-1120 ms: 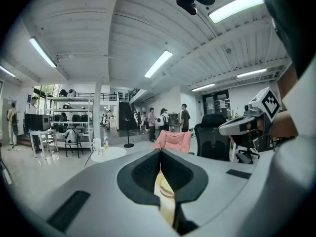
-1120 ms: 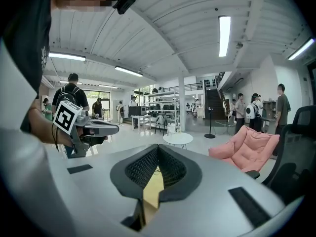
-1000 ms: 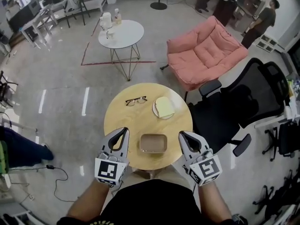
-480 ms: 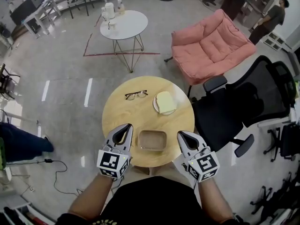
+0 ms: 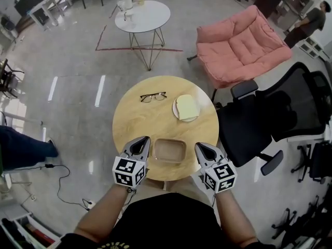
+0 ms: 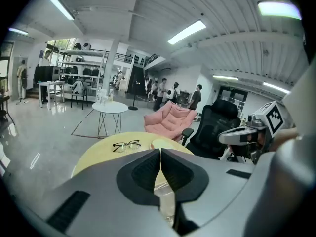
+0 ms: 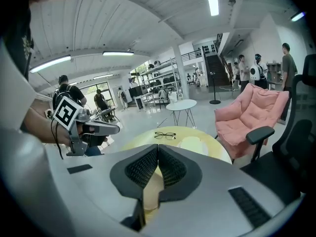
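Note:
A round wooden table point(image 5: 142, 119) stands below me. On it lie a pair of black-framed glasses point(image 5: 153, 96), a white plate point(image 5: 177, 114) bearing a pale yellow square piece point(image 5: 187, 107), and a shallow brown rectangular tray point(image 5: 169, 150) near the front edge. My left gripper point(image 5: 144, 139) hovers just left of the tray and my right gripper point(image 5: 199, 146) just right of it. Both are shut and hold nothing. The glasses point(image 6: 126, 144) and table point(image 6: 96, 154) show past the left gripper point(image 6: 160, 151). In the right gripper view, the right gripper point(image 7: 157, 148) points at the glasses point(image 7: 165, 135) and plate point(image 7: 195, 143).
A pink armchair point(image 5: 241, 43) stands behind the table to the right, and a black office chair point(image 5: 270, 118) is close on the right. A white side table point(image 5: 142, 15) with bottles stands further back. Several people stand far off. A cable point(image 5: 57, 183) lies on the floor at left.
Both grippers have tilted down, so the wooden table and glasses now show in the gripper views instead of mostly ceiling. In the head view they sit a little lower, beside the tray.

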The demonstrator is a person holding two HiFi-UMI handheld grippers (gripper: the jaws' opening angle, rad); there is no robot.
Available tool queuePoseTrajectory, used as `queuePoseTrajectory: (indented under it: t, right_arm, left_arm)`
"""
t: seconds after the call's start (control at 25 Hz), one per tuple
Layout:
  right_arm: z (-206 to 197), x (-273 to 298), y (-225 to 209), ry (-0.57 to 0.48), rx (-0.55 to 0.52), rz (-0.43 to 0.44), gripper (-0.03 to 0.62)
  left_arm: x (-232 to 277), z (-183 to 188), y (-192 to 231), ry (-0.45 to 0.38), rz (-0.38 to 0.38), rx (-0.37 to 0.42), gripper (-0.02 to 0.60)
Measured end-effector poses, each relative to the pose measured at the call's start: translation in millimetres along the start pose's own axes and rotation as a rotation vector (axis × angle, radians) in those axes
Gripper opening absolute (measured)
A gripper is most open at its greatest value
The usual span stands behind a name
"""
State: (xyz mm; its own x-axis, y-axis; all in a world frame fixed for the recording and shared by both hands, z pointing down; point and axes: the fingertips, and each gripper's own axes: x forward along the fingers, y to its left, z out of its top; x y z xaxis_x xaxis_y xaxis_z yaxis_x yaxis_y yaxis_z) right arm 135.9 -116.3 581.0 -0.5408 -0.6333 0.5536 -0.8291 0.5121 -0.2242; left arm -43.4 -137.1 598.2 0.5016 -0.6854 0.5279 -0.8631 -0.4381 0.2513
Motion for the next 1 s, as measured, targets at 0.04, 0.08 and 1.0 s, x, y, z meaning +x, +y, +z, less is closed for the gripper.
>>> queuePoseTrajectory:
  t: [0.04, 0.08, 1.0]
  right_arm:
    - [-6, 4, -1, 0.013, 0.006, 0.000, 0.017]
    - [-12, 8, -2, 0.025, 0.013, 0.003, 0.018]
    - [-136, 61, -27, 0.235, 0.291, 0.039, 0.117]
  left_arm:
    - [3, -6, 0, 0.015, -0.004, -0.003, 0.018]
    - [5, -12, -1, 0.031, -0.010, -0.001, 0.018]
    - [47, -146, 17, 0.336, -0.045, -0.212, 0.138]
